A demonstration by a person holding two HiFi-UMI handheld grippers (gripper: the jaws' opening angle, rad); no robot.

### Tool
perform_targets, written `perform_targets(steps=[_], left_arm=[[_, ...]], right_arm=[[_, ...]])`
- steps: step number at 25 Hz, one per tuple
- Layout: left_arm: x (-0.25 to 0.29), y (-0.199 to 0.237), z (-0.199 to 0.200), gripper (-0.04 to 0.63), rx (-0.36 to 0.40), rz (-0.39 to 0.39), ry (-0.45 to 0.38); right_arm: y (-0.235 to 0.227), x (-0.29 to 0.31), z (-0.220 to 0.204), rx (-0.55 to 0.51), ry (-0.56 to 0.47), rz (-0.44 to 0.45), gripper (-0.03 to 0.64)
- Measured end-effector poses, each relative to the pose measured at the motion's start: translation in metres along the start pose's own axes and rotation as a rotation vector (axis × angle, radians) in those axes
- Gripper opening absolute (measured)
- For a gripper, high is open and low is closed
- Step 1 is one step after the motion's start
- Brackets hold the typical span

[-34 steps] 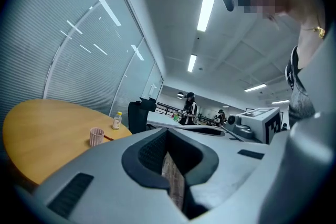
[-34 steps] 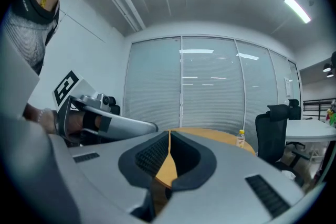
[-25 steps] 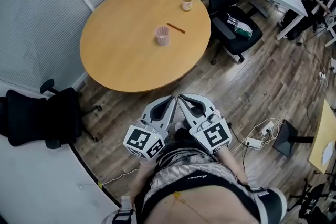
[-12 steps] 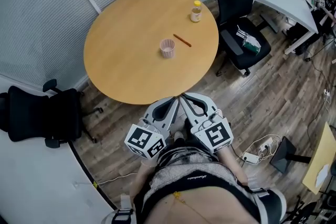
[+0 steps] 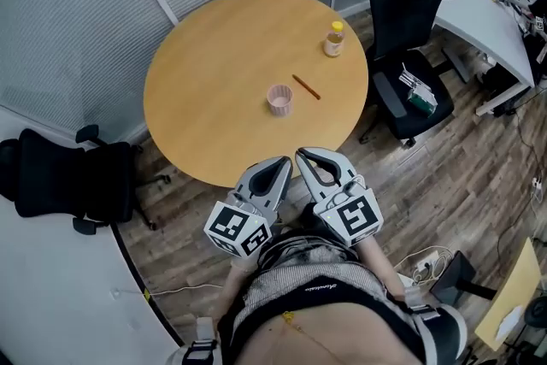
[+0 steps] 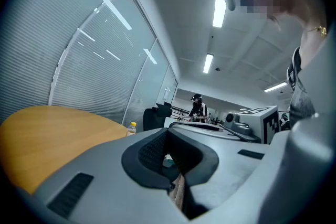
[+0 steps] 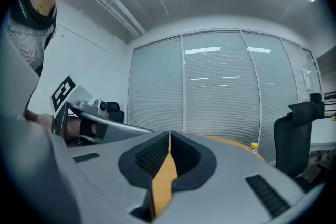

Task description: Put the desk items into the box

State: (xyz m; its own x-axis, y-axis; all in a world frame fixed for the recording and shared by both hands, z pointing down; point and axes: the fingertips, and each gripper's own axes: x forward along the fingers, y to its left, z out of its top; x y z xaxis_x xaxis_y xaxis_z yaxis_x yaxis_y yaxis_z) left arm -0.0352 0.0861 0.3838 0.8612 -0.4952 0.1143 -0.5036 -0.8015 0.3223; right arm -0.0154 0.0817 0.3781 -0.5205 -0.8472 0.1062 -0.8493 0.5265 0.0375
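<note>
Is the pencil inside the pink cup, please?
No, the pencil lies on the table, apart from the pink cup.

A round wooden surface (image 5: 222,73) stands on a wood-plank floor (image 5: 461,175), beside a glass partition with closed blinds (image 5: 68,21). One black office chair (image 5: 408,8) sits at its right edge, near a white desk (image 5: 479,4); another black chair (image 5: 64,184) stands to its left. A white power strip (image 5: 427,265) lies on the floor.

Thin stick (image 5: 306,86) (brownish) too small to identify.
</note>
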Motion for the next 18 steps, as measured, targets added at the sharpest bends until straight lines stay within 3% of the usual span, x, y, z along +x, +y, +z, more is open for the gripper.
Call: perform_targets(steps=[14, 18], left_arm=[[0.044, 0.012, 0.004, -0.003, -0.008, 0.097, -0.017], [0.055, 0.013, 0.003, -0.003, -0.059, 0.113, -0.045]], right_arm=[[-0.044, 0.012, -0.008, 0.008, 0.011, 0.100, 0.025], [-0.056, 0.011, -0.012, 0.007, 0.012, 0.134, 0.025]])
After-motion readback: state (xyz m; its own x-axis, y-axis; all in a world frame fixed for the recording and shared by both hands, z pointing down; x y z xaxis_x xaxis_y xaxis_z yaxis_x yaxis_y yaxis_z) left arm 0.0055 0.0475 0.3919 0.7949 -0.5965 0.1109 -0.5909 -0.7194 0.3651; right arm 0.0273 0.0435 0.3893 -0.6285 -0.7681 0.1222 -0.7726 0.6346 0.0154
